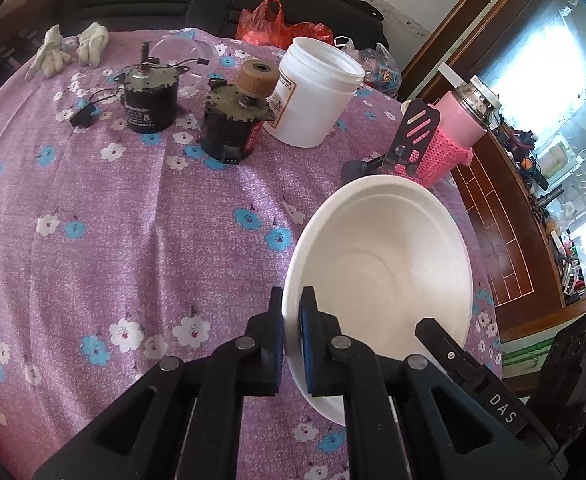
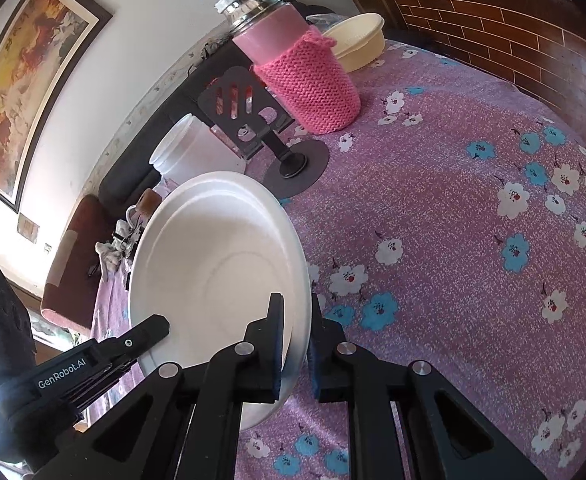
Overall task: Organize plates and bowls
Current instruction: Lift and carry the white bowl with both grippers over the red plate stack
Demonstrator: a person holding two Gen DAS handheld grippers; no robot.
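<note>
The white bowl (image 1: 377,276) is pinched at opposite rims by the left tongs (image 1: 292,344) and the right tongs (image 2: 296,344), both clamped narrow, so it is carried level above the counter (image 2: 453,220).

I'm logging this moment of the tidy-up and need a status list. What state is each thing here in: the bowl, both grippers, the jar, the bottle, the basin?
White bowl: gripped at opposite rims, tilted.
Left gripper: shut on the bowl's rim.
Right gripper: shut on the bowl's rim.
White plastic jar: upright, lid off.
Pink bottle: upright, capped, in a knitted sleeve.
Cream basin: upright on the table, behind the bottle.
</note>
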